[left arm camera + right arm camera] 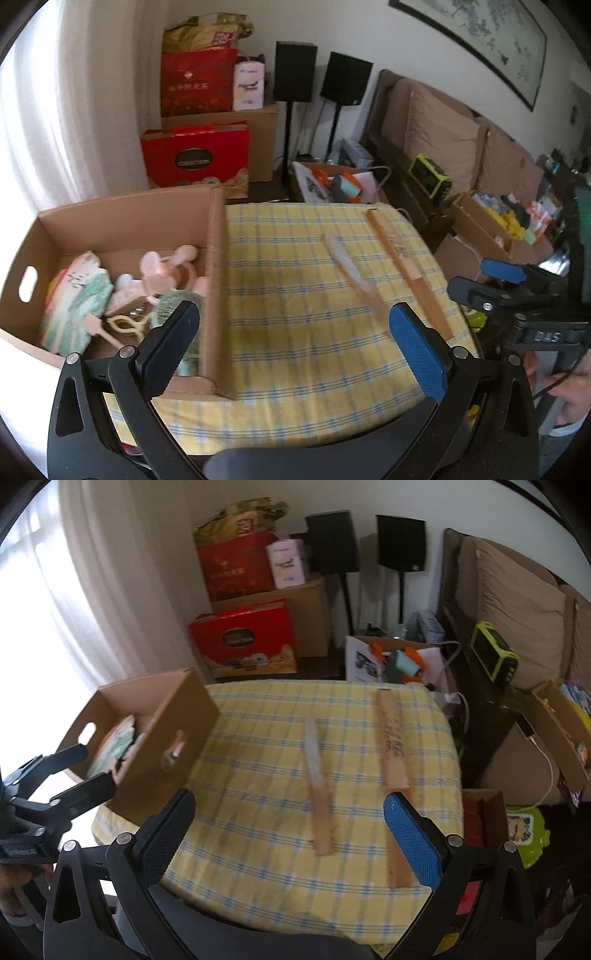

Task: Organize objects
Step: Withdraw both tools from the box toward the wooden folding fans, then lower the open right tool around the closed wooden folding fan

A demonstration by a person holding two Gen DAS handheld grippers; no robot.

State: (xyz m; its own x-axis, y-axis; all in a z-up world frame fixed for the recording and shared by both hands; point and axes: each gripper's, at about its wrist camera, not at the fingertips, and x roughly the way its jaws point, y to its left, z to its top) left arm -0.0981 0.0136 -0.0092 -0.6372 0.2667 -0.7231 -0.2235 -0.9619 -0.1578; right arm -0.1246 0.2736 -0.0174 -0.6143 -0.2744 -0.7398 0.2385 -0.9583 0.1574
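A yellow checked table (pixel 295 362) carries an open cardboard box (pixel 122 221) on its left side. Inside lie a round painted fan (pixel 77 295), pink toys (pixel 166 269) and other small items. Two folded fans lie on the cloth to the right: a pale one (pixel 351 273) (pixel 317 782) and a longer wooden one (pixel 402 266) (pixel 393 746). My left gripper (pixel 291 325) (pixel 99 764) hovers open over the box's right wall. My right gripper (pixel 290 812) (pixel 466 277) is open above the table's near edge, with the fans ahead of it. Neither holds anything.
Red gift boxes (pixel 195 158) and stacked cartons stand behind the table beside two black speakers (pixel 295 70). A sofa (pixel 443 140) with a green device (pixel 430 175) runs along the right, with open toy boxes (pixel 399 661) on the floor. A hand (pixel 569 391) grips the right tool.
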